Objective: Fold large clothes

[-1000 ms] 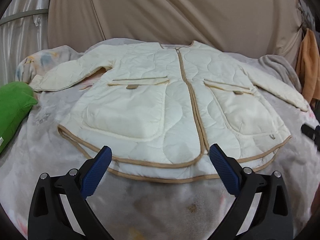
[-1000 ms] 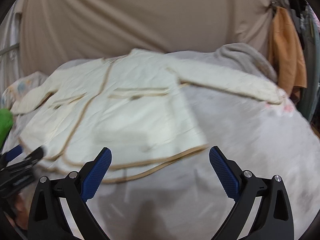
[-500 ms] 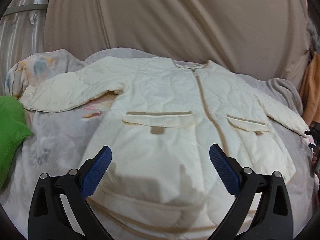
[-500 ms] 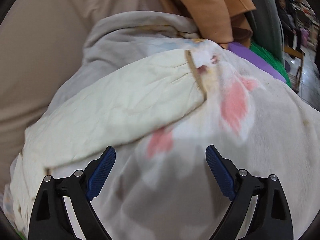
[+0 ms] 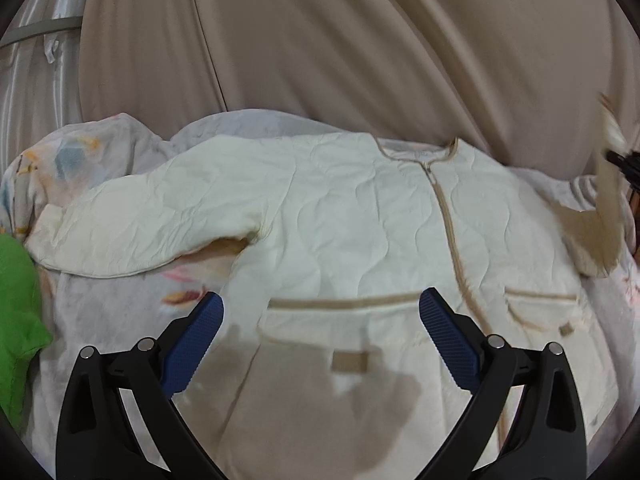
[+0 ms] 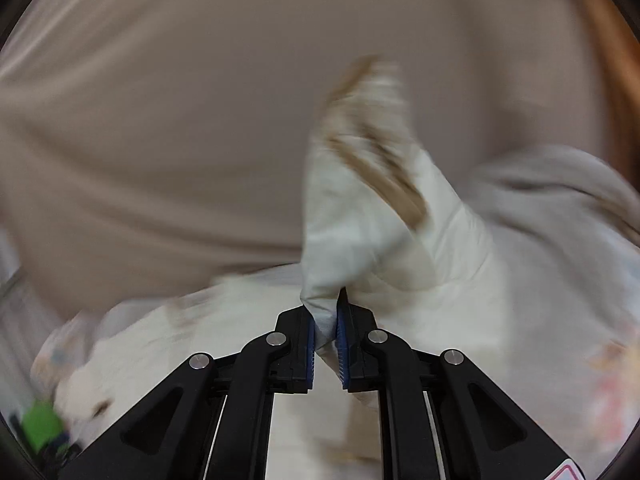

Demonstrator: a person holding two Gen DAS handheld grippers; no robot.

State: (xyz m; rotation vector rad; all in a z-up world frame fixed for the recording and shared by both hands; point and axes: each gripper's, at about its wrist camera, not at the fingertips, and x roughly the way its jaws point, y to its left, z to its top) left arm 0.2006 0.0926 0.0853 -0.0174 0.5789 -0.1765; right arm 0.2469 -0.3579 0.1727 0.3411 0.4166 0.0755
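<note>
A cream quilted jacket (image 5: 360, 232) with tan trim lies front up on the bed, zip closed, its left sleeve (image 5: 140, 220) spread out flat. My left gripper (image 5: 320, 324) is open and hovers over the chest pocket, holding nothing. My right gripper (image 6: 325, 328) is shut on the jacket's right sleeve (image 6: 372, 208) and holds it lifted off the bed. In the left wrist view the raised sleeve (image 5: 608, 200) shows at the far right edge with the right gripper's tip beside it. The right wrist view is motion-blurred.
A pale floral blanket (image 5: 100, 300) covers the bed. A green cushion (image 5: 18, 312) lies at the left edge. A beige curtain (image 5: 340, 48) hangs behind the bed. An orange garment (image 6: 616, 60) hangs at the right.
My right gripper has closed on the right sleeve's cuff and lifted it up and inward. My left gripper has moved forward over the jacket's body, still open.
</note>
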